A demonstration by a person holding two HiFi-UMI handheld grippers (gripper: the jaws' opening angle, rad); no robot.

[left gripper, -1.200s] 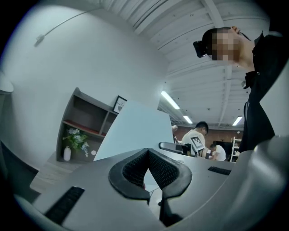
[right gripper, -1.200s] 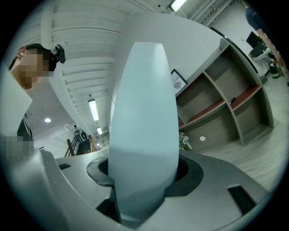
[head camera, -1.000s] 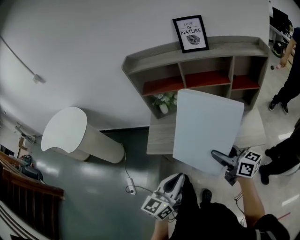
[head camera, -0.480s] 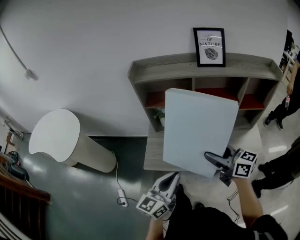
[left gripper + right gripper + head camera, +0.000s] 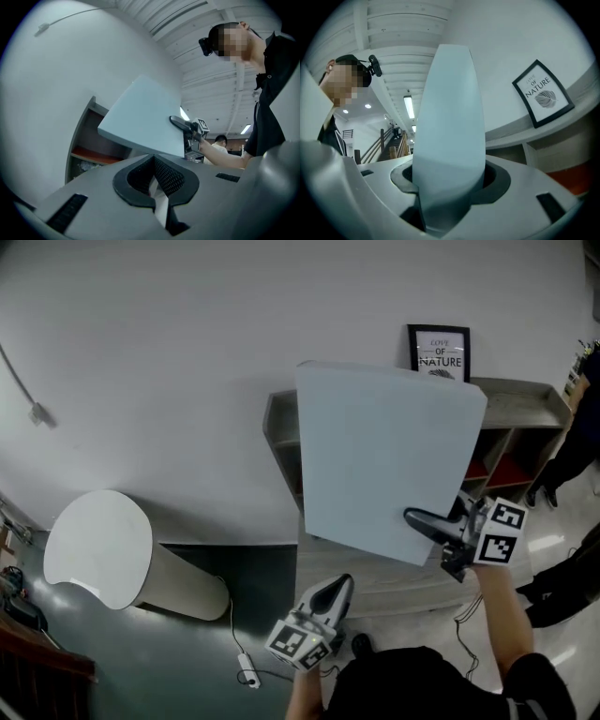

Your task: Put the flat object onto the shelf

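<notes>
As my right tool (image 5: 419, 520) pinches the white panel (image 5: 380, 451) at its edge, I judge it stiff, light; left tool (image 5: 341, 583) pressed together.

left gripper (image 5: 337, 589): low, jaws together | right gripper (image 5: 419, 519): raised, clamping panel (image 5: 384, 456)

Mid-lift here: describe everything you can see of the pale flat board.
The flat board is a plain, pale blue-grey rectangular panel with rounded corners. It looks smooth, matt, thin and rigid. It is raised and tilted in front of the shelf, hiding much of it. Only the right hand-held gripper touches it, clamped on its lower right edge. It is not yet resting on anything.
</notes>
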